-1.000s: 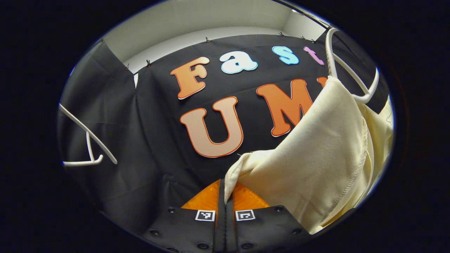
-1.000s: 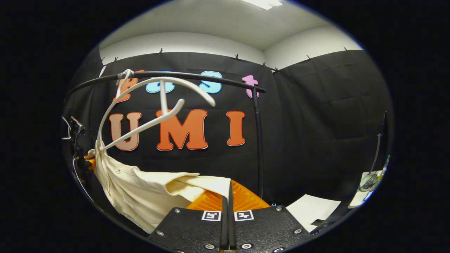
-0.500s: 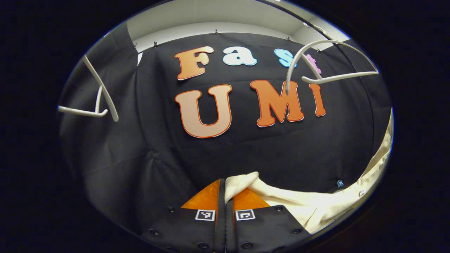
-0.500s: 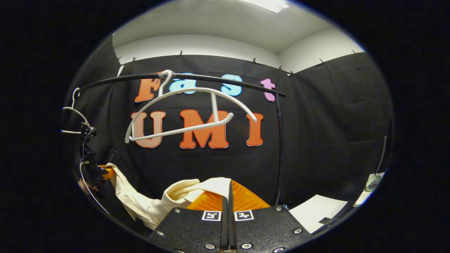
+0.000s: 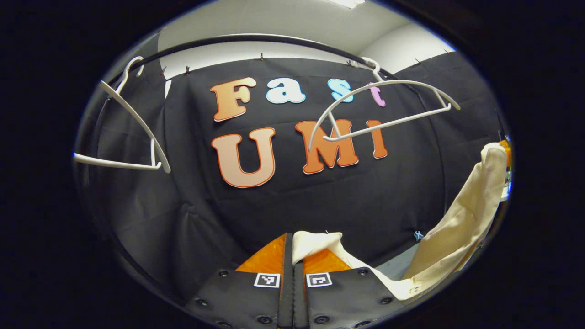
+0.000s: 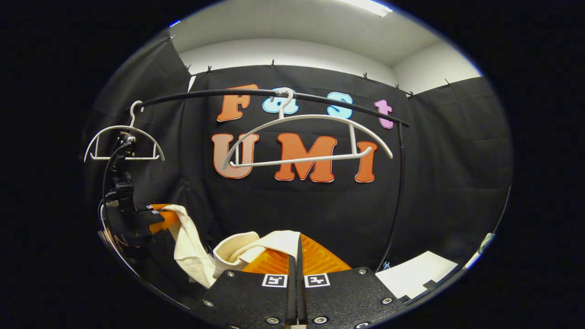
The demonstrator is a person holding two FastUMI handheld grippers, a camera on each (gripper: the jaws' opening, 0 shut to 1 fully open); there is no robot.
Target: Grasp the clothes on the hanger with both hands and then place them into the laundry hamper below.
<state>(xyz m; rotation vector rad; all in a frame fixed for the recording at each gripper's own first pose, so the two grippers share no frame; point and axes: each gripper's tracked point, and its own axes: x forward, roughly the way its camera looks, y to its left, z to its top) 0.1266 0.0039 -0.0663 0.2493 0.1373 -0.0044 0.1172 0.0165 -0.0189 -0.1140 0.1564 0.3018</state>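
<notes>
The shirt has come off the hanger; both grippers' jaws stay clenched on it: left gripper, right gripper. Lowering into the hamper remains.

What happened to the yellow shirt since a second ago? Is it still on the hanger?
No. The cream shirt slid off the white hanger and came down; the hanger swung back level on the black rail. Both grippers, left and right, stayed shut on the shirt.

Each tool has a flat black housing (round screws along its edges) bearing two small square black-and-white markers beside the central seam, and black cables loop above the far left tool.
</notes>
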